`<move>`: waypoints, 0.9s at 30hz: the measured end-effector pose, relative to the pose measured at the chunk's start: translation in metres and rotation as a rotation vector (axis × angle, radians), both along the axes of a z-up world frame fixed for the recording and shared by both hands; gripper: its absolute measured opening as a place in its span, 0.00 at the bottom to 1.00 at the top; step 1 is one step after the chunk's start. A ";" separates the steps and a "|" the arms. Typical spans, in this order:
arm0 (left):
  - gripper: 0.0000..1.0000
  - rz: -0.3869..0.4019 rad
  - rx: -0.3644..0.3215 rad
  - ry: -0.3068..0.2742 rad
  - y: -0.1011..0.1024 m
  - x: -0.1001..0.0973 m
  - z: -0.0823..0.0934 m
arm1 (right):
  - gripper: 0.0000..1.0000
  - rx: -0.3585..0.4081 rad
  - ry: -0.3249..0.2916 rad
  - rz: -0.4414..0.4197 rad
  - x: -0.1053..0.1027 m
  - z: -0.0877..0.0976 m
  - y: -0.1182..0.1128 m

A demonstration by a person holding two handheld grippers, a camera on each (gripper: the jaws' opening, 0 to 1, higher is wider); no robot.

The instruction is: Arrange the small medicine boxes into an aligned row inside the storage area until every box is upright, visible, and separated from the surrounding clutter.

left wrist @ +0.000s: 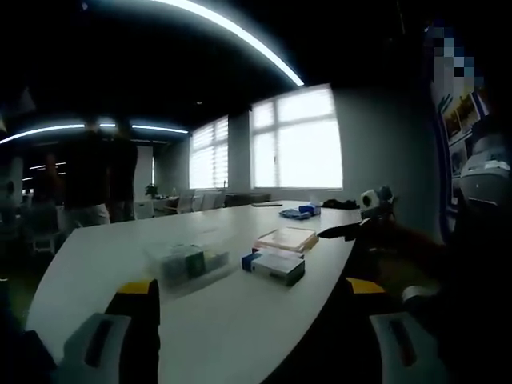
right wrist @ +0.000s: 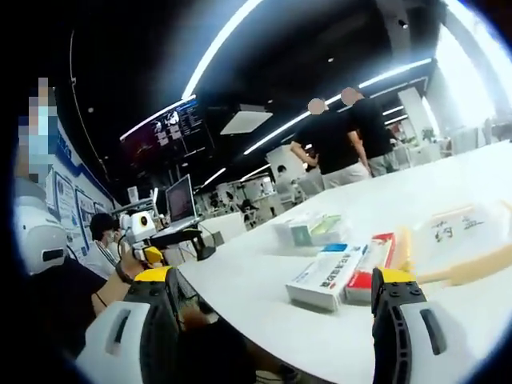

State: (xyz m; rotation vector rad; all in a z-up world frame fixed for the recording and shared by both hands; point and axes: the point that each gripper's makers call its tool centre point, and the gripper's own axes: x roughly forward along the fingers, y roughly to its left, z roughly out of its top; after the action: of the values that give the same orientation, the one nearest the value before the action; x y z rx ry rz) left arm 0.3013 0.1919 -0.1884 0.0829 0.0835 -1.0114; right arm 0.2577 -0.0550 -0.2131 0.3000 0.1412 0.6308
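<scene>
Grippers both open, holding nothing: left gripper [left wrist: 252,320], right gripper [right wrist: 276,308]. Medicine boxes [right wrist: 340,274] lie flat on white table [right wrist: 264,280] beside clear bin [left wrist: 188,258].

Med boxes [right wrist: 346,274] lie flat on white tabletop [right wrist: 264,272], none upright. In right gripper view: white/blue box w/ a red/white box touching alongside it. In left gripper view the same stack [left wrist: 274,264] sits near the table edge, blue end showing. Clear storage bin [left wrist: 186,258] just beside, holding green/yellow boxes [left wrist: 200,261]; seen again in right gripper view [right wrist: 312,229], a bit apart from the flat boxes.
</scene>
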 end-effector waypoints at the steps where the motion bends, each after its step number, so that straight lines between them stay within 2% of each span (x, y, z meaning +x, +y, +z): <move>1: 0.93 0.000 0.001 0.001 0.000 0.000 0.000 | 0.99 0.004 0.003 0.004 0.000 -0.001 0.002; 7: 0.93 -0.006 0.000 0.005 -0.002 -0.001 -0.002 | 0.99 -0.010 0.040 0.027 0.002 -0.014 0.016; 17: 0.93 -0.015 0.000 0.006 -0.004 -0.003 -0.003 | 0.98 -0.036 0.096 0.012 0.013 -0.031 0.028; 22: 0.93 -0.027 0.007 0.011 -0.009 -0.004 -0.007 | 0.97 -0.007 0.151 -0.071 0.032 -0.051 0.031; 25: 0.93 -0.028 0.003 0.016 -0.009 -0.004 -0.008 | 0.97 -0.011 0.156 -0.101 0.039 -0.057 0.035; 27: 0.93 -0.026 0.005 0.020 -0.009 -0.003 -0.009 | 0.93 -0.026 0.173 -0.134 0.045 -0.065 0.037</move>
State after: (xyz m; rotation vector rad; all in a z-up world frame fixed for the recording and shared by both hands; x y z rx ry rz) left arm 0.2981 0.1825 -0.1972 0.0787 0.1037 -1.0379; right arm 0.3030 -0.0177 -0.2778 0.3358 0.2925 0.4696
